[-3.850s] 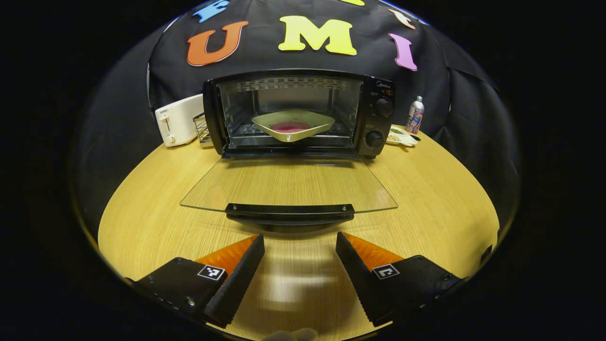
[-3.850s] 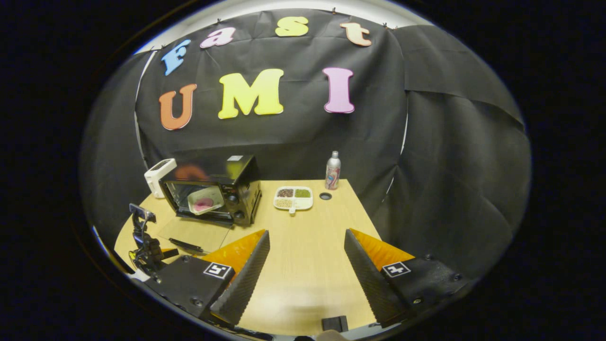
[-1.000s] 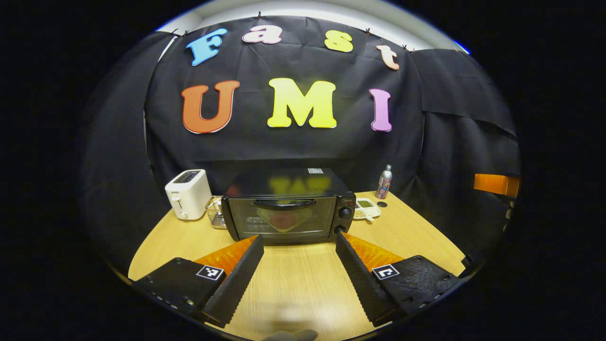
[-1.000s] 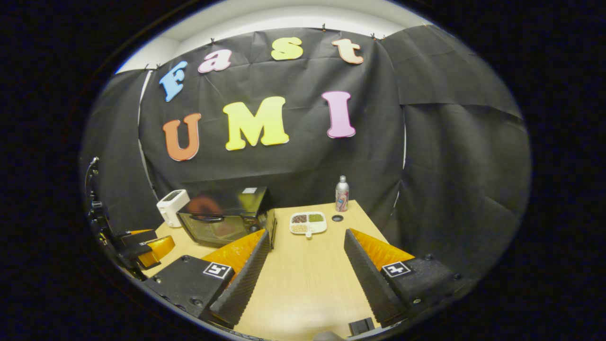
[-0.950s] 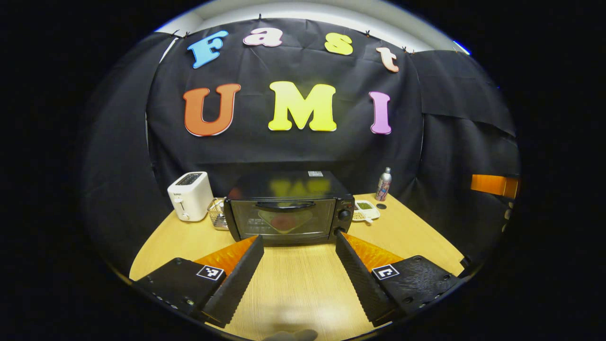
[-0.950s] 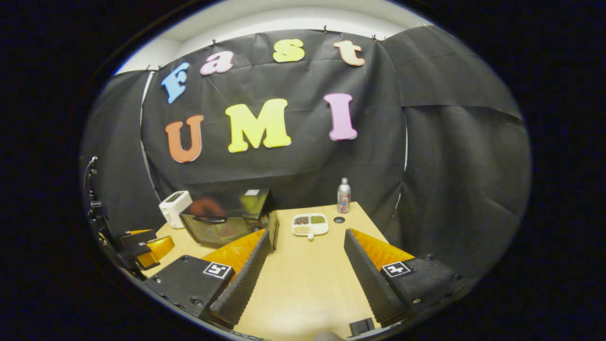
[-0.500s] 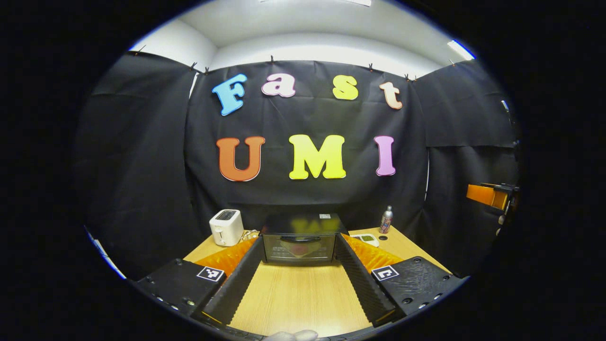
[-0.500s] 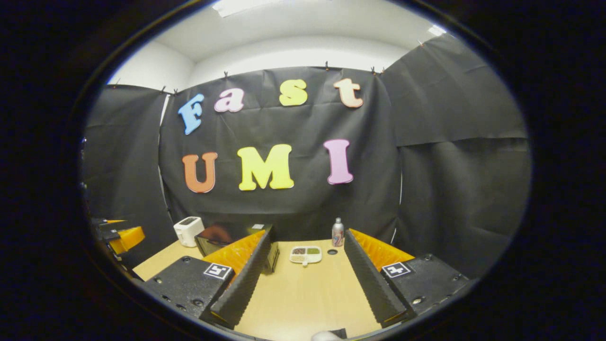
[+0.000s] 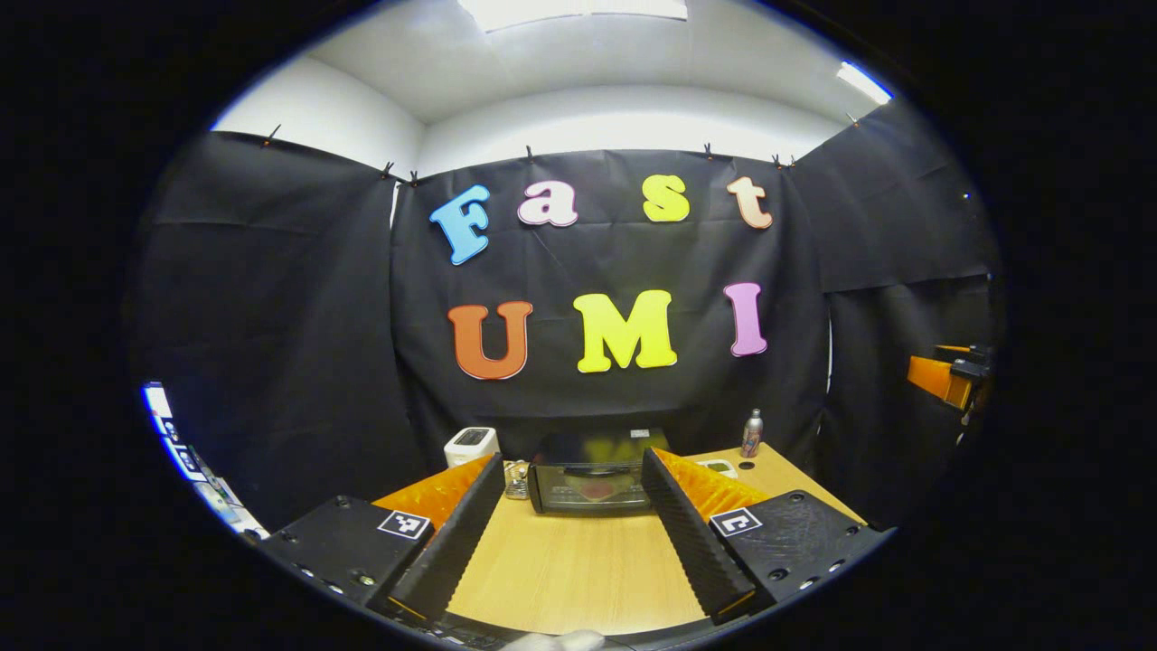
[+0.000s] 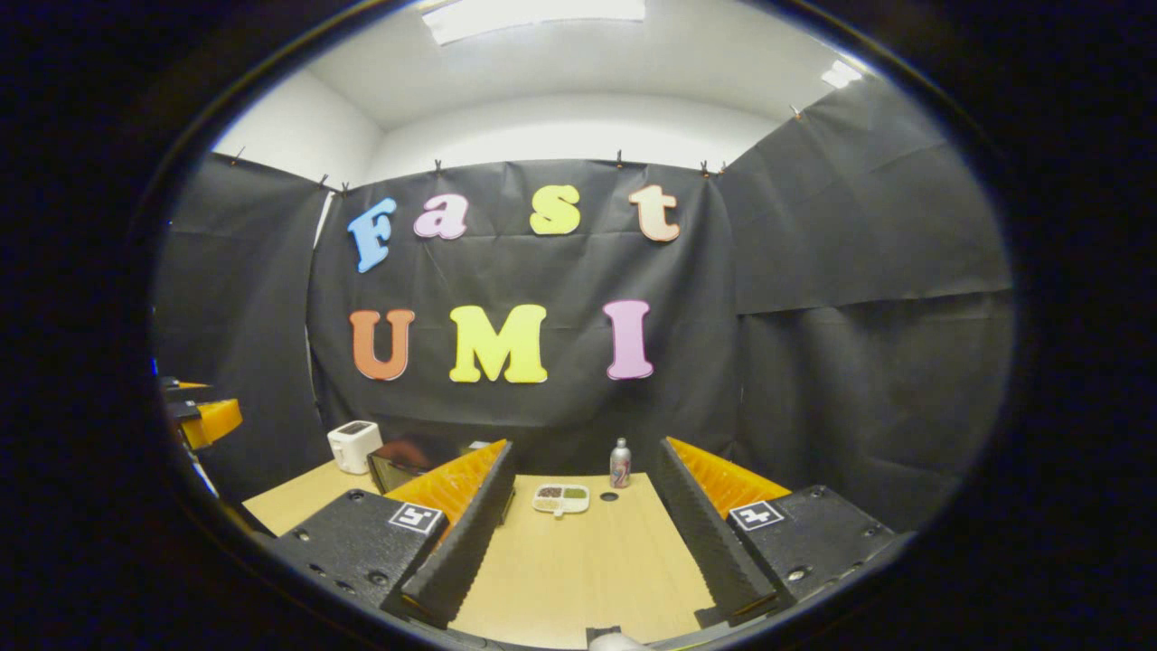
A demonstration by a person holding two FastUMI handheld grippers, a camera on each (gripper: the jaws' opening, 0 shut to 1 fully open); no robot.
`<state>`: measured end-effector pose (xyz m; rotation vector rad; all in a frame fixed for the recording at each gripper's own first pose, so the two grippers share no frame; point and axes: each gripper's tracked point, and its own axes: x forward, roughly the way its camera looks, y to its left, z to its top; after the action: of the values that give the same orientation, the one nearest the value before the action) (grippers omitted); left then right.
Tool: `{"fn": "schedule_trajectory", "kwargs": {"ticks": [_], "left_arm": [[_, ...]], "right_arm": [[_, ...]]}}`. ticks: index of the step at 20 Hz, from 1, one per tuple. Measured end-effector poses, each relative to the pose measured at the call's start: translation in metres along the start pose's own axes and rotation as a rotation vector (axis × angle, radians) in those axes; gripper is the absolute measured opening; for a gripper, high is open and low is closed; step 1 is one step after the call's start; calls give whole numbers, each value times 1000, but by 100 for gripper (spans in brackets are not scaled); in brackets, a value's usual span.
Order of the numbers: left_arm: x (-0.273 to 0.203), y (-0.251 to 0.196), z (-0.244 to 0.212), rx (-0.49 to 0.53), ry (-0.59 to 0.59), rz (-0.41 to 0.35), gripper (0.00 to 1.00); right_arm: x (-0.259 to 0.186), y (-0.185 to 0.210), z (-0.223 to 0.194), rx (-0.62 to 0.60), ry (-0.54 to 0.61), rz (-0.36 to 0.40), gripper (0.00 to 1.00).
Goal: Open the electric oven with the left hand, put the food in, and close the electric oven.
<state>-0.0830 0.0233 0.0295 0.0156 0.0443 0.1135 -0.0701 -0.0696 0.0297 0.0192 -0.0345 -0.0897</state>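
A wooden table [image 9: 578, 570] stands against the booth's black cloth wall. At its far left sits a white toaster [image 9: 471, 445], with a small wire rack [image 9: 516, 480] just beside it to the right. Toward the far right stands a slim metal bottle [image 10: 620, 463], upright, near a white divided dish [image 10: 560, 497] of brown and green bits and a small dark round hole [image 10: 609, 496] in the tabletop

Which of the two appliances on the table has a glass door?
The black electric oven in the middle; the white toaster to its left has top slots, no door.
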Motion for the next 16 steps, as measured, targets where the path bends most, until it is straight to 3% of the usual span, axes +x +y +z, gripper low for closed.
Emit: {"fn": "schedule_trajectory", "kwargs": {"ticks": [3, 4, 5, 7, 8, 11, 12, 15, 16], "left_arm": [[0, -8, 7, -33, -10, -9, 96], [0, -10, 7, -33, -11, -14, 96], [0, -12, 9, -29, -18, -21, 96], [0, -13, 13, -15, -30, -23, 96], [-1, -16, 13, -14, -35, -25, 96], [-2, -26, 13, -20, -37, -44, 96], [-2, -29, 12, -20, -41, -51, 96], [-1, -39, 14, -16, -56, -67, 96], [0, -43, 13, -17, -57, -74, 96]], "right_arm": [[-2, 7, 4, 5, -5, 15, 95], [-3, 5, 4, 15, -2, 10, 100], [-4, 9, 7, 28, -6, 16, 96], [-5, 6, 4, 31, 3, 10, 100], [-5, 4, 2, 29, 10, 4, 95], [-8, 3, -4, 41, 33, 2, 100], [-9, 1, -7, 41, 40, 2, 96], [-11, -2, -16, 21, 67, 1, 100], [-12, -4, -16, 13, 69, -2, 96]]}}
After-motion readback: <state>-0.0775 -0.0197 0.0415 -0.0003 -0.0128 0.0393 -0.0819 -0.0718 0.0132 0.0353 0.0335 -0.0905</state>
